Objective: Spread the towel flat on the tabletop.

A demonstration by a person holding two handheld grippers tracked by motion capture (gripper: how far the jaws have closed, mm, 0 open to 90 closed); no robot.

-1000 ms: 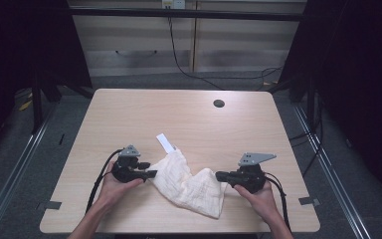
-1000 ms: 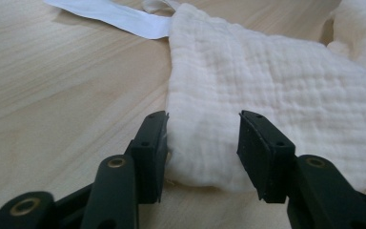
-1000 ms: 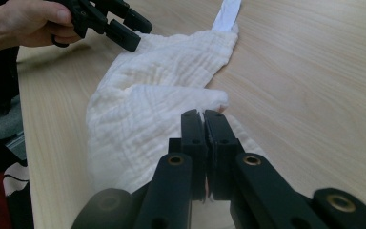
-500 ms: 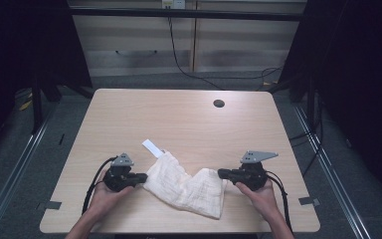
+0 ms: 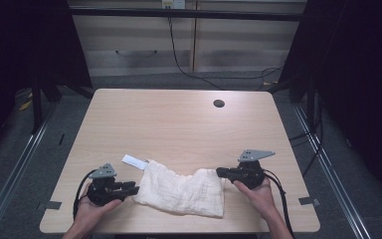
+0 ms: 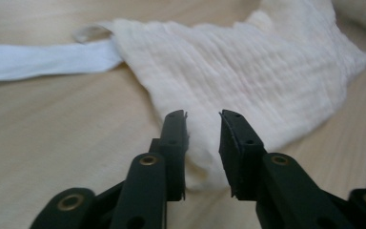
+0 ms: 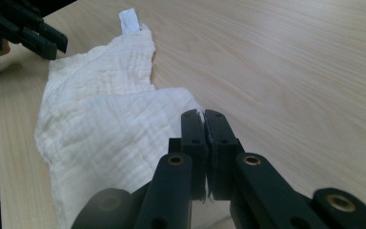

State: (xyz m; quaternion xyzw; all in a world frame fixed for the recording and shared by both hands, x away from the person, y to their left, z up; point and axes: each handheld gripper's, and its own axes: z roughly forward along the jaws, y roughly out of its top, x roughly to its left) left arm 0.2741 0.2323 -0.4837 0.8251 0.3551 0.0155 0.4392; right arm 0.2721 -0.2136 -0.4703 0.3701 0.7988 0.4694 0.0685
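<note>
step: spreading cloth (image 5: pixel 181 190) on desk (image 5: pixel 179 124); right gripper (image 5: pixel 222 172) jaws clenched on corner; left gripper (image 5: pixel 135 189) jaws just reopened, released, cloth edge between; next: re-grip edge, pull flat

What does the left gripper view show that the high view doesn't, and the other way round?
Left gripper view: the left hand-held gripper close up, its jaws just opened a little, a gap between them with the cloth edge lying there unpinched, and the cloth's ribbed weave.

High view: the whole table with its round hole, both of the person's hands, and the right hand-held gripper at the cloth's right corner.

Both: the cream cloth, its white tag, the light wood tabletop, and the left hand-held gripper.
</note>
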